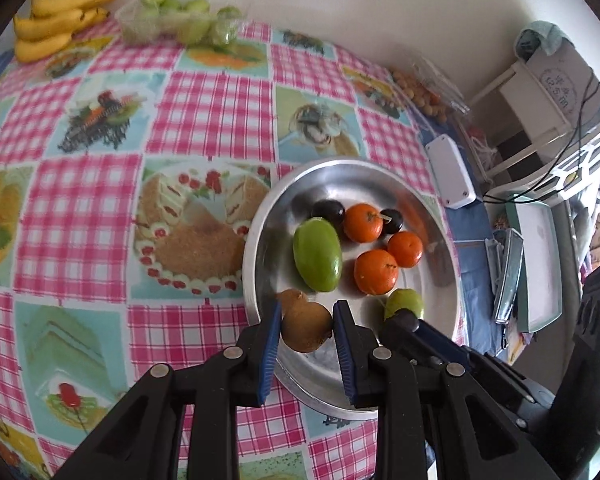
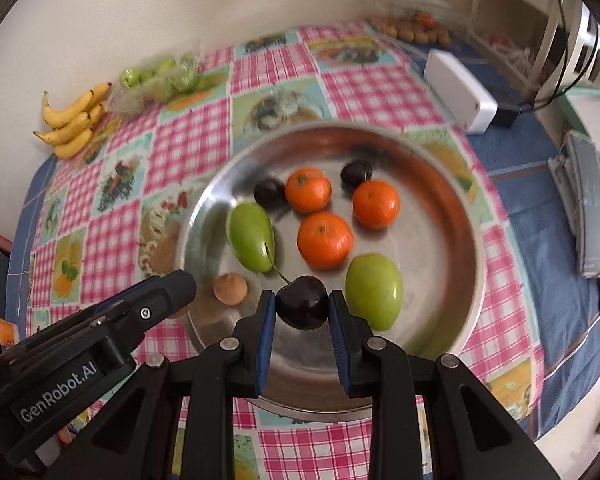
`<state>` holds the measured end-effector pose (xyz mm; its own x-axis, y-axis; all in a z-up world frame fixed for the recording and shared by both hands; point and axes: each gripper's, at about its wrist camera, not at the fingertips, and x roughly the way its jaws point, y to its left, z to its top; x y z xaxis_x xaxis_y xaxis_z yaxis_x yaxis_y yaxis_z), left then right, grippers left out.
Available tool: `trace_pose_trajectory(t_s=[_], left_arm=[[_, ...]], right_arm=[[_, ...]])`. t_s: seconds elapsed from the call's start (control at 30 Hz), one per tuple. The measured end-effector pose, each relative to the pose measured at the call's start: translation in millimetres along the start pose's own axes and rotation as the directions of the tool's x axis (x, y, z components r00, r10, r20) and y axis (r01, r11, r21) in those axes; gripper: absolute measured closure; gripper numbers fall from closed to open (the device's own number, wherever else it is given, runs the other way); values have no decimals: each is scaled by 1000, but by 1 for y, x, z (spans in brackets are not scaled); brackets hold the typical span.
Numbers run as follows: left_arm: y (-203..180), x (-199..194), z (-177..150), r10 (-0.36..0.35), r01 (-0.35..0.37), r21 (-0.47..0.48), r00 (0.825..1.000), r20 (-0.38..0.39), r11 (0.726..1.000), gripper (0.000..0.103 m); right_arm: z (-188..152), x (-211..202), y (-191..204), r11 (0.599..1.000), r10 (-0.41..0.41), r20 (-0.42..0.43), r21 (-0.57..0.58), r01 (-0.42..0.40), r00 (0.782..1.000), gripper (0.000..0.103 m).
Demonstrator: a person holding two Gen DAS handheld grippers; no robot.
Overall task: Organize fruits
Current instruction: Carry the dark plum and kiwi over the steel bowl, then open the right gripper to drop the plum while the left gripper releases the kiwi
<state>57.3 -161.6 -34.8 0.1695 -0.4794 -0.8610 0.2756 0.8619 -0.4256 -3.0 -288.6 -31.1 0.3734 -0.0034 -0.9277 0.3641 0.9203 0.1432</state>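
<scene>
A table under a pink-checked cloth (image 1: 204,112) printed with cakes and fruit fills most of the room's near side. Along its far edge by the wall lie a bunch of bananas (image 1: 56,20) and a clear tray of small green fruits (image 1: 176,20). Nearer stands a wide metal plate (image 2: 452,208), already holding a long green fruit (image 2: 252,236), a second green fruit (image 2: 374,290), three oranges (image 2: 324,240) and two dark plums (image 2: 270,192).

Both hands are over the plate's near rim, each bringing in one more piece. The left gripper (image 1: 306,322) has its jaws closed on a brown kiwi (image 1: 304,326), held just above the plate's edge. The right gripper (image 2: 302,304) is clamped on a dark cherry (image 2: 303,302), its stem sticking up towards the long green fruit.

This looks like the placing step: fruit gathered, now being set down together. Next, each hand needs to lower its piece onto a bare patch of metal, clear of the fruit already there, and then ease the jaws apart gently, since round fruit on a smooth plate will likely roll.
</scene>
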Motion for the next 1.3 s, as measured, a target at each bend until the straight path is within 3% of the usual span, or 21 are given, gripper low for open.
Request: trace_pose_trajectory(t_s=[0.67,1.03,1.3], left_arm=[[9,22,-3,-34,29,-58,996,-87,998,73],[10,6,0,-17,14,-53,998,-56,999,72],[29,-13,7,102,-101,-69,995,16,993,39]], right_arm=[[-8,26,1,1000,-19,-104,-17,17,994,75],[-5,21,-1,1000,-18,-90,-15,16,996,66],[3,1,-4,1000,-10,-3,2,10,1000,65]])
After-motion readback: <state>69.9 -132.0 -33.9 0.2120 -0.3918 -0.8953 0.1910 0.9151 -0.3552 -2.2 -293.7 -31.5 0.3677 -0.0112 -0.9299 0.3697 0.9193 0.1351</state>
